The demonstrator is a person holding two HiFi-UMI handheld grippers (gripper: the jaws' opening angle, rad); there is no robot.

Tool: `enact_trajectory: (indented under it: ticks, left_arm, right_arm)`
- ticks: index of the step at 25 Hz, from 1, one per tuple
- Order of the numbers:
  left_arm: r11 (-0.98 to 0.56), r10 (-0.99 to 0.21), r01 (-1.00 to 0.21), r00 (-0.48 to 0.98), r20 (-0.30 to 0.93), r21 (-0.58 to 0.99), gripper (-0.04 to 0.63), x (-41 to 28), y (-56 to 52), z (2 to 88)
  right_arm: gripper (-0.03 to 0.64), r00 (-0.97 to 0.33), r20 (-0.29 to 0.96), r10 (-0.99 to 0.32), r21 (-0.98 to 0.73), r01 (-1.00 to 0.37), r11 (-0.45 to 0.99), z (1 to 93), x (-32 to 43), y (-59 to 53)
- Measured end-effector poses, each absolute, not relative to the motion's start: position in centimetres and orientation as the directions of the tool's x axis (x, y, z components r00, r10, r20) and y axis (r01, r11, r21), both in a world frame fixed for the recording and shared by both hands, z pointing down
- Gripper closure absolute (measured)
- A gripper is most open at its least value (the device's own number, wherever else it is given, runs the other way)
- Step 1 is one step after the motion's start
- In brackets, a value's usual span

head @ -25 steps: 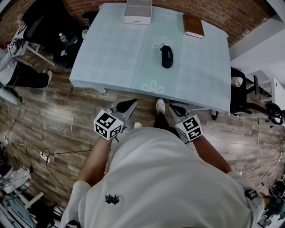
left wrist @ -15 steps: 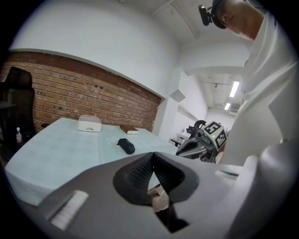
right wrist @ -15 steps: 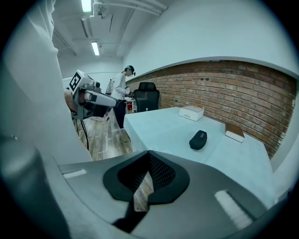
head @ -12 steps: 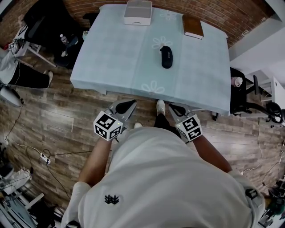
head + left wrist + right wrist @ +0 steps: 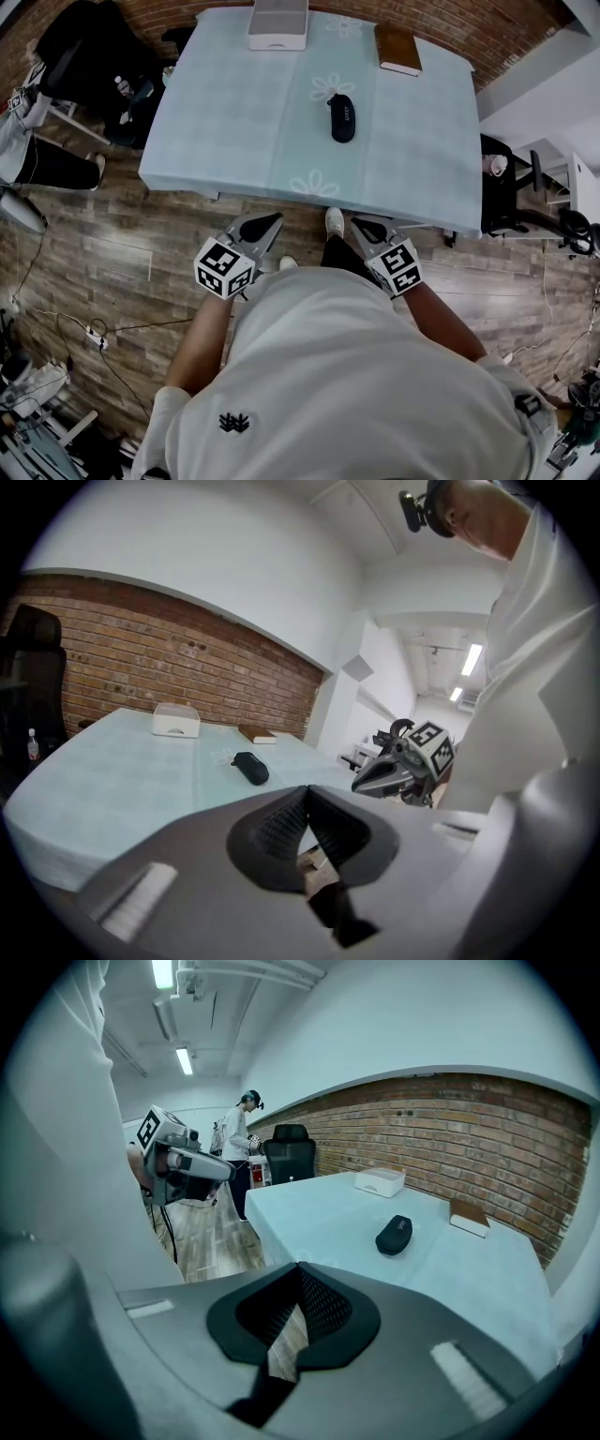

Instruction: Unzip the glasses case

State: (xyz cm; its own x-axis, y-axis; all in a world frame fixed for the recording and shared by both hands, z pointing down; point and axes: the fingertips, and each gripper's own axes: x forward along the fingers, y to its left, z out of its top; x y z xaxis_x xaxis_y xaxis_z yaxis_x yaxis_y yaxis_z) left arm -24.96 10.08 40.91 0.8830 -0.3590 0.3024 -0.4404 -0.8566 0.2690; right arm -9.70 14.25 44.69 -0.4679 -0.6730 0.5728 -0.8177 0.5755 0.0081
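Facing a black oval glasses case (image 5: 342, 118) well ahead on the pale-blue desk (image 5: 234, 112), left tool (image 5: 307, 789) and right tool (image 5: 298, 1267) sit closed, empty; only their views show ceiling lights (image 5: 164, 971).

White T-shirt (image 5: 375, 375), black emblem (image 5: 234, 421); grey left tool (image 5: 267, 222), right tool (image 5: 364, 225).

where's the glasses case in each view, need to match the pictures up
Head view: the black oval glasses case lies upper centre, on the light blue table.
Left gripper view: the case sits left of centre, just above the jaws.
Right gripper view: the case sits right of centre, mid-height.
Shared landmark: the white rectangular box at the table's far edge, seen beyond the case in both gripper views.
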Motion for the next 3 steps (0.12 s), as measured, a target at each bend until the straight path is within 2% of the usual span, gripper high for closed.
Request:
enact_trajectory:
  ticks: [3]
  left_arm:
    - [-0.860, -0.358, -0.436, 0.885, 0.297, 0.266, 0.540, -23.98, 9.28, 40.60]
  right_arm:
    - [0.615, -0.470, 0.563, -0.680, 0.013, -0.818, 0.576, 44.37, -8.92, 13.06]
